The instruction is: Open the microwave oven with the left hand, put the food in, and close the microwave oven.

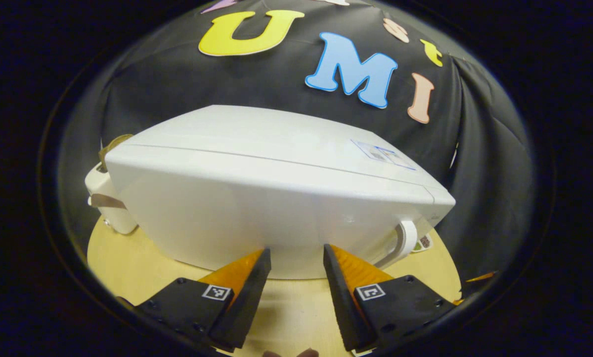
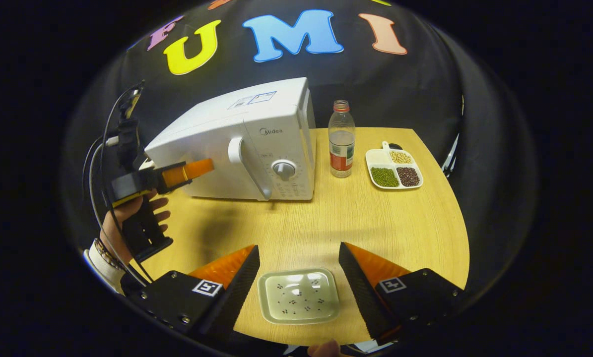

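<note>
The bench (image 2: 326,218) carries everything, and the oven (image 1: 276,198) stands on it straight ahead of the left claw (image 1: 296,260), its blank white side wall just beyond the fingertips. That claw is parted, with an empty gap between its orange fingers, and holds nothing. In the right gripper view the left claw (image 2: 197,168) sits beside the oven's side, short of the front, with a hand (image 2: 127,213) gripping it from below.

The door is closed, so I judge the step in hand to be reaching the handle (image 1: 405,238), a white curved bar off to the left claw's right, at the oven's front edge. In the right gripper view the handle (image 2: 249,166) runs down the door just beside the dial (image 2: 284,169). To do it well, the claw should swing round to the front, keep the fingers wide, straddle the bar squarely, close fully, then pull along the door's arc instead of straight back, lest the oven slide.

The right claw (image 2: 298,275) hangs wide open over the bench; the dish (image 2: 298,296) lies between its fingers, untouched by either. A bottle (image 2: 341,141) and a bean tray (image 2: 393,168) stand well ahead of it, clear of the door's swing, I judge.
</note>
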`<action>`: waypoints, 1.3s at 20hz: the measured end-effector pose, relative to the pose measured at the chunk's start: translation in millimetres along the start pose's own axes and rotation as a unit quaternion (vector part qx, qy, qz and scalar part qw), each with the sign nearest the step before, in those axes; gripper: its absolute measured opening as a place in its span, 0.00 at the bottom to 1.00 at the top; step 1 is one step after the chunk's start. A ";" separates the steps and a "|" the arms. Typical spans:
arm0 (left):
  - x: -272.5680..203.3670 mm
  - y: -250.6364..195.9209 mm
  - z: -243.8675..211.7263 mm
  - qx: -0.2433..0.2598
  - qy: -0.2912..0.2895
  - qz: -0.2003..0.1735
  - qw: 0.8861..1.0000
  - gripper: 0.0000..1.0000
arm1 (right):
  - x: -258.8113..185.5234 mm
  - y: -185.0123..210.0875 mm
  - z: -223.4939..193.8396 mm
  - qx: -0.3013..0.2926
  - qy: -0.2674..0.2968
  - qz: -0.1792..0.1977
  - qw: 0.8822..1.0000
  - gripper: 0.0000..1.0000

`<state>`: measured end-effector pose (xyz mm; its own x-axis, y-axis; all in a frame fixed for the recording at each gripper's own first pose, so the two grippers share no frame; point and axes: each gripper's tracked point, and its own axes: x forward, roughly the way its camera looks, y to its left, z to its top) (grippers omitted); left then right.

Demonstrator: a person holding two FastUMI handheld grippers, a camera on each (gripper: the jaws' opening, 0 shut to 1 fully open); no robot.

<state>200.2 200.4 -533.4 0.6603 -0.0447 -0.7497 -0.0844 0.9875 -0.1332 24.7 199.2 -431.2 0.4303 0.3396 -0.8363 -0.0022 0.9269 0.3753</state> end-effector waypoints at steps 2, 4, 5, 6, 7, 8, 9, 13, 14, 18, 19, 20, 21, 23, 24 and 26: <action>-1.2 -3.4 -6.3 0.015 0.013 0.009 1.000 0.77 | -7.8 2.0 3.3 -0.006 -0.011 0.009 1.000 0.99; -9.1 -3.8 -5.0 0.014 0.007 0.018 1.000 0.77 | -14.7 3.0 5.4 -0.010 -0.023 0.019 1.000 0.99; -13.3 -10.6 -5.2 0.000 0.004 0.013 1.000 0.73 | -17.7 0.8 7.1 -0.011 -0.029 0.024 0.999 0.99; -21.6 -17.8 -13.5 -0.018 0.011 0.008 1.000 0.79 | -19.7 -1.7 9.6 -0.009 -0.037 0.029 0.999 0.98; -30.9 -20.3 -24.8 -0.032 0.020 0.012 0.999 0.84 | -21.5 -3.2 12.4 -0.006 -0.042 0.039 0.998 0.94; -43.2 -19.3 -36.5 -0.040 0.022 0.022 0.999 0.79 | -23.7 -6.9 14.1 -0.002 -0.047 0.049 0.998 0.98; -58.8 -19.0 -49.4 -0.048 0.025 0.032 0.998 0.80 | -27.7 -11.1 20.6 0.005 -0.056 0.057 0.997 0.98; -138.2 -33.8 -75.0 -0.077 -0.004 0.070 0.995 0.85 | -53.4 -23.6 53.2 -0.016 -0.122 0.089 0.988 0.98; -161.1 -38.9 -72.5 -0.075 -0.020 0.080 0.994 0.79 | -60.5 -23.7 57.0 -0.028 -0.134 0.097 0.986 0.98; -267.5 -72.5 -38.0 -0.053 -0.100 0.105 0.988 0.79 | -98.2 -14.4 86.2 -0.067 -0.203 0.131 0.968 0.98; -291.7 -82.4 -24.4 -0.045 -0.123 0.107 0.986 0.79 | -113.7 -10.4 96.8 -0.077 -0.226 0.137 0.961 0.98; -315.3 -92.1 -7.5 -0.035 -0.147 0.108 0.983 0.79 | -130.3 -6.6 106.8 -0.086 -0.249 0.140 0.955 0.98; -338.9 -101.0 11.4 -0.022 -0.172 0.109 0.979 0.79 | -148.8 -1.8 118.7 -0.097 -0.277 0.142 0.945 0.98; -382.0 -112.9 42.5 0.000 -0.215 0.113 0.970 0.79 | -184.2 6.4 137.9 -0.127 -0.321 0.135 0.929 0.98; -402.2 -118.0 55.8 0.005 -0.237 0.113 0.965 0.84 | -203.9 10.9 146.0 -0.139 -0.340 0.129 0.921 0.98; -438.5 -127.2 81.9 0.001 -0.282 0.104 0.954 0.78 | -240.8 20.7 165.5 -0.142 -0.380 0.113 0.907 0.98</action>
<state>-17.5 106.8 -134.6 0.9259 0.2396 -0.2922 -0.2558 0.9666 -0.0180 70.4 110.2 -155.9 0.8875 0.4188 -0.1923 -0.3550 0.8874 0.2941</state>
